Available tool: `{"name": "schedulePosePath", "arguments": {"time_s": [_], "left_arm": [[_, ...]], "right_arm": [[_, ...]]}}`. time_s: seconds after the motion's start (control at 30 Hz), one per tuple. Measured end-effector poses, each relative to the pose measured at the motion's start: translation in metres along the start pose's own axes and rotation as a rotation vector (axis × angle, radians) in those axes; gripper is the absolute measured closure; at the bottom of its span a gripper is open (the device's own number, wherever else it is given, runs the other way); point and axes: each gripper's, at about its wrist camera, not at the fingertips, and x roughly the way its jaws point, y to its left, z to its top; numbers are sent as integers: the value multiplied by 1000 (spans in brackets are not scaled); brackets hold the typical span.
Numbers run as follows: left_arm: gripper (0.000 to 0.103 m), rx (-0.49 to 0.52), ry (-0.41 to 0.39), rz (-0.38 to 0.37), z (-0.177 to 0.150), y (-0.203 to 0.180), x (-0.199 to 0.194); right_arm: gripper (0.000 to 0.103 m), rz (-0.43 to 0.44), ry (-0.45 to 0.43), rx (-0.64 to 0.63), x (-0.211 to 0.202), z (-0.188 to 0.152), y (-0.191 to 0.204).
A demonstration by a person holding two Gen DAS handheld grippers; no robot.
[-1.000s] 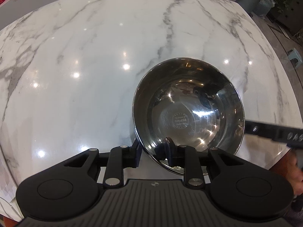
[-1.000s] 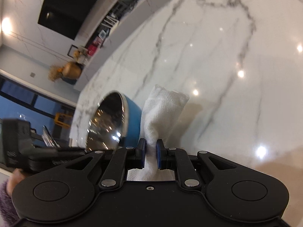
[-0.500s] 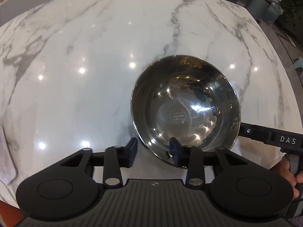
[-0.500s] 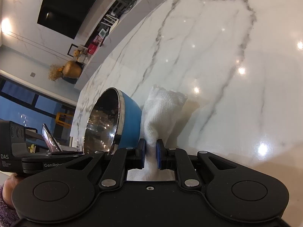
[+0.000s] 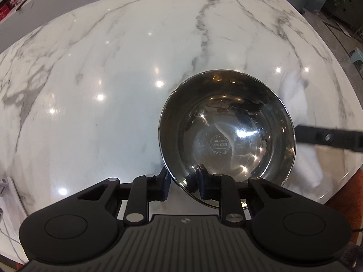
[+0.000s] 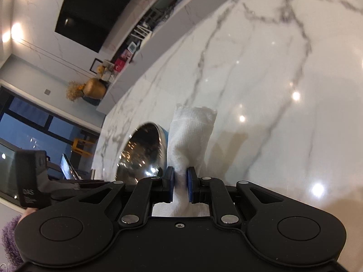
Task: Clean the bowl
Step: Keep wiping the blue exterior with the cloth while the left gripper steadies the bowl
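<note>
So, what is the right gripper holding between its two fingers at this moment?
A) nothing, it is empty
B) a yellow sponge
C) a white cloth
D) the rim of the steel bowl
C: in the right wrist view the right gripper is pinched shut on a white cloth, which sticks up past the blue pads beside the steel bowl, whose rim sits between the fingers of the left gripper.

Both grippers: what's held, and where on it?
Left gripper: jaws closing across the steel bowl's near rim. Right gripper: shut on the white cloth, pinched at its bunched lower part.
</note>
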Motion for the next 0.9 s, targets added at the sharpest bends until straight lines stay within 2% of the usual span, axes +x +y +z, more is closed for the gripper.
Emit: {"name": "schedulePosePath", "arguments": {"time_s": [0.23,0.43,0.53,0.6,0.73,0.83,0.9], "left_arm": [[80,23,-21,3,0,-2,1],[80,24,-38,3,-1,-2,2],[78,-22,-35,-20,-2,3,3],[67,-93,-22,-28,-4,11,3],[65,-190,-26,-48,-10,22,0],[69,-179,-45,-51,-12,21,-4],[82,-148,-57,-56,-11,18,-6]], "right_arm": [[92,-15,28,21,10,-4,-5],[92,-28,86,47,28,-20,-15],[92,-27,96,55,34,-26,-17],[92,-19,92,65,34,-27,-19],[92,-14,91,69,34,-28,-20],[92,-17,86,64,33,-28,-19],[92,-18,81,64,32,-27,-18]]}}
